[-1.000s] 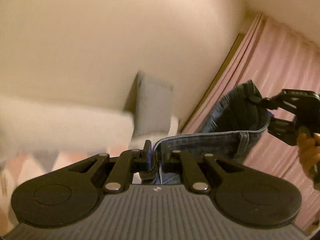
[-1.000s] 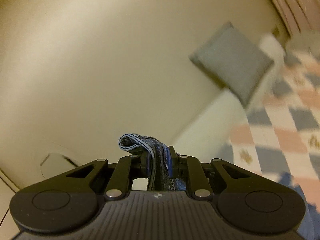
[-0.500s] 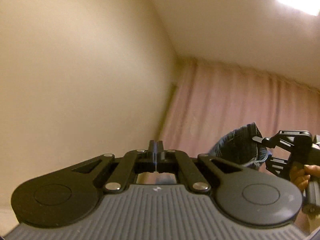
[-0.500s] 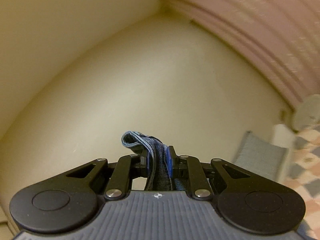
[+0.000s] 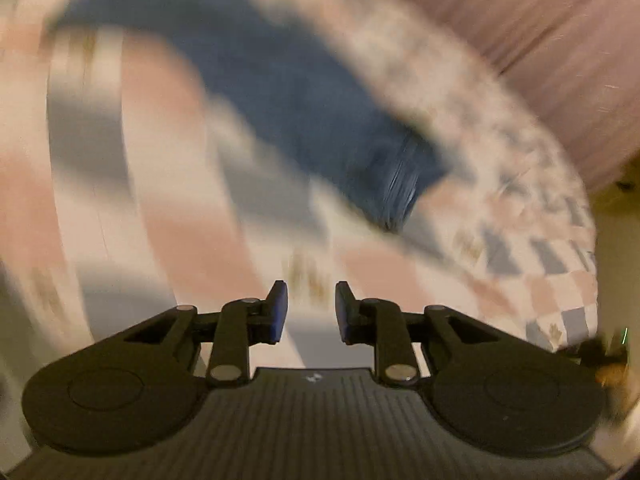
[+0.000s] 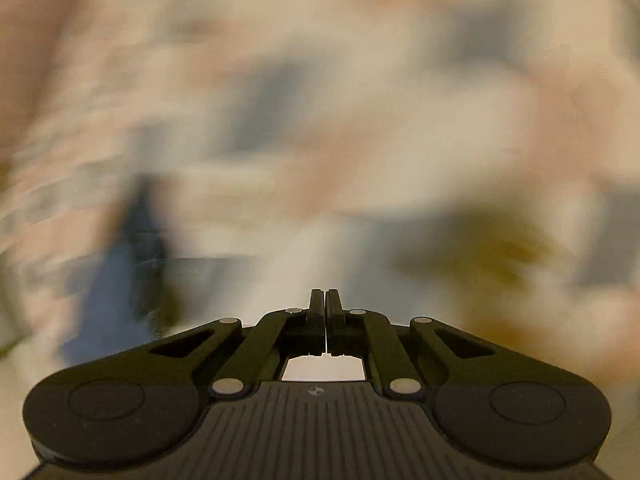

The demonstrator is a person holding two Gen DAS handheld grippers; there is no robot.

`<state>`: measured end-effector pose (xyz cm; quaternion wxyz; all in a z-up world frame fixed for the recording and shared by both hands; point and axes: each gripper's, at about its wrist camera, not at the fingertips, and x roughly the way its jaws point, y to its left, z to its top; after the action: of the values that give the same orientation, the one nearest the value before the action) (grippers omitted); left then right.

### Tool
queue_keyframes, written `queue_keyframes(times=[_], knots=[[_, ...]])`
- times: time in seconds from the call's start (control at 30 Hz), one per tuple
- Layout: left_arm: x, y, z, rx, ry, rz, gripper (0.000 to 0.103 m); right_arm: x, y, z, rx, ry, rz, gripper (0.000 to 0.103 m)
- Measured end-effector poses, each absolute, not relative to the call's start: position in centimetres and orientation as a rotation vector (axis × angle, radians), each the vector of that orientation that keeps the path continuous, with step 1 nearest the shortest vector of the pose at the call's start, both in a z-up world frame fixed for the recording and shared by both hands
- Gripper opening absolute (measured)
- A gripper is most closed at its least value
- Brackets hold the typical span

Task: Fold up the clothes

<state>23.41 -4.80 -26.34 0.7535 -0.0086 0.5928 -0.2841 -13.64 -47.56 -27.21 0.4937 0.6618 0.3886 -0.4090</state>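
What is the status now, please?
Left tool opening, nothing between the pads. Right tool closing, empty. Jeans lying on the checked bedcover, unheld. Views blurred; no obstacle seen.

You are looking down on a bed cover point(image 5: 168, 184) patterned in pink, grey and white checks, with small ochre motifs on some squares; it fills most of both wrist views, heavily smeared by motion blur. In the left wrist view a pink pleated curtain point(image 5: 560, 60) hangs beyond the cover's far edge at upper right. The light is warm and dim.
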Motion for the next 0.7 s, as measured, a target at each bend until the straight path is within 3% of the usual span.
queue_keyframes(times=[0.1, 0.2, 0.33, 0.43, 0.57, 0.7], knots=[[18.7, -7.1, -28.2, 0.089, 1.293, -0.566, 0.023, -18.2, -45.5, -31.2, 1.554, 1.045, -1.004, 0.025], [15.4, -9.9, -26.2, 0.288, 1.2, -0.648, 0.031, -16.2, -44.8, -30.6, 1.316, 1.123, -0.859, 0.039], [14.3, -16.1, -27.3, 0.594, 1.008, -0.761, 0.051, -10.9, -46.0, -30.8, 1.284, 0.996, -0.604, 0.057], [12.7, -20.3, -29.7, 0.72, 0.858, -0.851, 0.06, -7.1, -48.2, -32.4, 1.408, 0.854, -0.504, 0.06], [11.9, -26.2, -34.3, 0.882, 0.65, -0.906, 0.062, -1.3, -50.9, -35.4, 1.529, 0.73, -0.442, 0.06], [12.4, -29.5, -40.2, 1.096, 0.489, -0.911, 0.064, 5.4, -54.4, -38.2, 1.528, 0.693, -0.401, 0.066]])
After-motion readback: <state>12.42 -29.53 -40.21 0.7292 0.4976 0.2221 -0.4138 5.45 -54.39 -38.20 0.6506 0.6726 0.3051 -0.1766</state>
